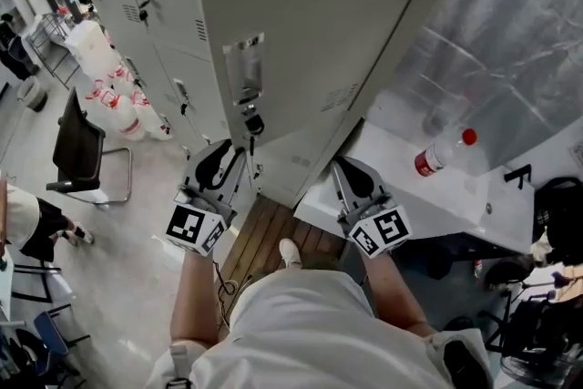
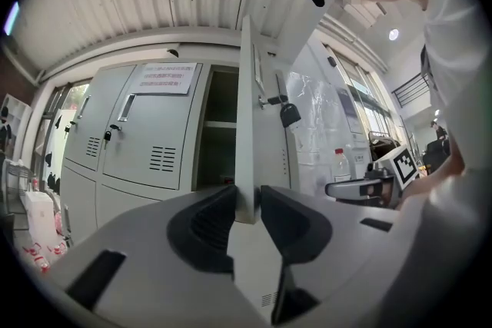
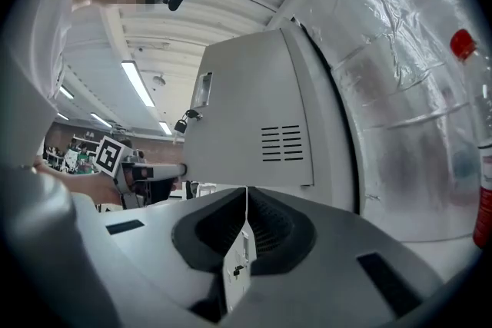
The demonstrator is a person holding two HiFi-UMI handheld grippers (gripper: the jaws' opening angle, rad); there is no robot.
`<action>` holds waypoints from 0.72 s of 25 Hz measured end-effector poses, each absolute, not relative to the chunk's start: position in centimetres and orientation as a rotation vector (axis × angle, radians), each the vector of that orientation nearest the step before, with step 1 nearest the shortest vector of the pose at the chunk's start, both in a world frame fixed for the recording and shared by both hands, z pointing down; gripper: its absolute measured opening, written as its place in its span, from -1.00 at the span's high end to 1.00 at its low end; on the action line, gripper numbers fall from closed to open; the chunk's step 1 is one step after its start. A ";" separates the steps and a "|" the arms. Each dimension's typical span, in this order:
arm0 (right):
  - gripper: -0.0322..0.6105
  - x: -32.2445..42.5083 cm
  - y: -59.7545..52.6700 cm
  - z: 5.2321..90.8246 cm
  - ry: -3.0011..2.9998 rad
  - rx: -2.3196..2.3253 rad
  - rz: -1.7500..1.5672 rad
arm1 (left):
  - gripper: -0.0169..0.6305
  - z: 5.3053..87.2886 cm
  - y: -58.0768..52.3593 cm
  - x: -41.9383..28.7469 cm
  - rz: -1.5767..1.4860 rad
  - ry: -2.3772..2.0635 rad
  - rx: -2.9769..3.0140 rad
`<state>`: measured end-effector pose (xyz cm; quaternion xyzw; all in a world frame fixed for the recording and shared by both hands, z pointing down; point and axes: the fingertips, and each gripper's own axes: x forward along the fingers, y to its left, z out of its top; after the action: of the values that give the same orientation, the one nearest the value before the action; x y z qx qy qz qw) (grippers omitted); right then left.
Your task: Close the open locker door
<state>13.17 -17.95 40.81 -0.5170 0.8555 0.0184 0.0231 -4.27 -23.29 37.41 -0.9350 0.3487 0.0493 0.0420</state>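
Note:
The open grey locker door (image 1: pixel 301 32) swings out toward me, with a lock plate and a hanging key (image 1: pixel 251 121) near its free edge. In the left gripper view the door's thin edge (image 2: pixel 246 127) runs up from between the jaws, and the open compartment (image 2: pixel 219 134) lies behind it. My left gripper (image 1: pixel 239 150) holds that edge just below the key, with both jaws against it. My right gripper (image 1: pixel 342 167) hovers by the door's other face near the hinge side, with its jaws together and nothing in them. The right gripper view shows the door's vented face (image 3: pixel 254 119).
Closed lockers (image 2: pixel 146 134) stand to the left of the open one. To the right, a plastic bottle with a red cap (image 1: pixel 442 152) lies on a white surface (image 1: pixel 474 196) beside a foil-wrapped wall. A black chair (image 1: pixel 77 150) and stacked bags stand at the far left.

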 end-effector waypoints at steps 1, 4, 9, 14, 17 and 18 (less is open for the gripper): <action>0.84 13.2 -18.1 40.8 2.653 -1.594 0.057 | 0.66 37.4 -23.5 -4.3 0.150 1.079 -2.856; 0.84 13.2 -18.8 40.7 2.661 -1.573 0.058 | 0.66 37.4 -24.4 -4.7 0.153 1.113 -2.846; 0.84 13.4 -19.5 40.5 2.671 -1.548 0.053 | 0.66 37.5 -26.0 -5.1 0.143 1.183 -2.826; 0.84 13.9 -20.2 40.8 2.668 -1.543 0.035 | 0.69 37.5 -27.6 -5.2 0.112 1.241 -2.791; 0.84 13.9 -20.6 41.1 2.676 -1.532 0.024 | 0.70 37.5 -28.6 -5.3 0.098 1.264 -2.779; 0.84 13.9 -20.8 41.1 2.678 -1.528 0.024 | 0.71 37.5 -28.9 -5.3 0.088 1.274 -2.770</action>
<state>13.85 -20.77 41.09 -0.4954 0.8681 0.0078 0.0294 -5.26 -28.87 37.49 -0.9072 0.4173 0.0288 0.0455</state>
